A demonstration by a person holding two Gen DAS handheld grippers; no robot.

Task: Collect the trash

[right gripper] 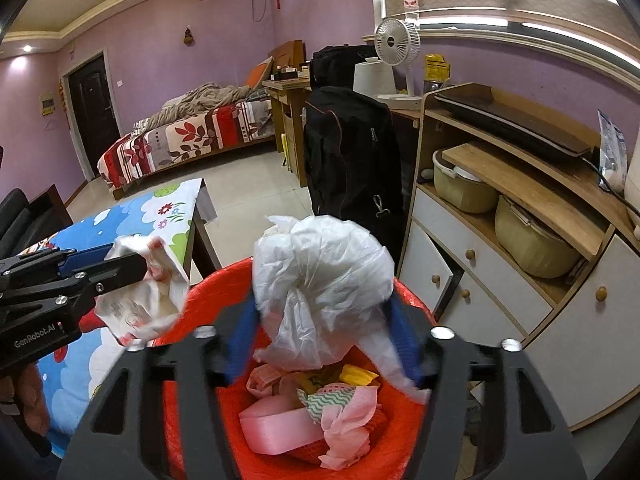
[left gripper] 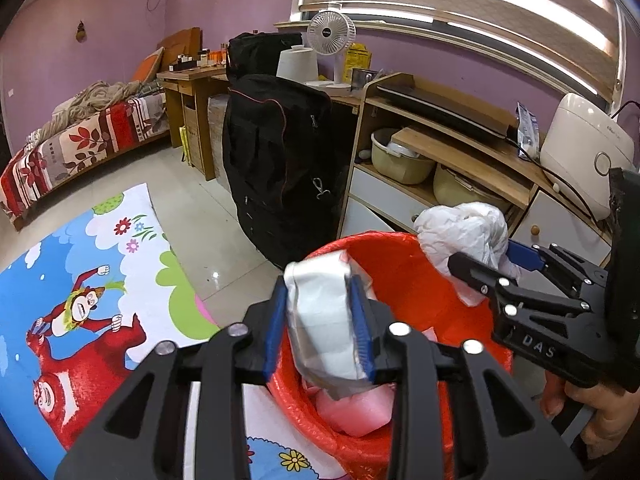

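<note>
Both grippers hang over the red plastic-lined bin [right gripper: 408, 300] at lower centre for dropping: the left gripper [left gripper: 320, 320] seemingly loosely flanks a crumpled silvery-white wrapper [left gripper: 324, 320], the right gripper [right gripper: 320, 344] spreads around a knotted white plastic bag [right gripper: 320, 272].

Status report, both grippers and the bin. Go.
Left gripper over red bin, white wrapper between its pads. Right gripper over the bin, crumpled white bag between its fingers. Nothing blocking.
</note>
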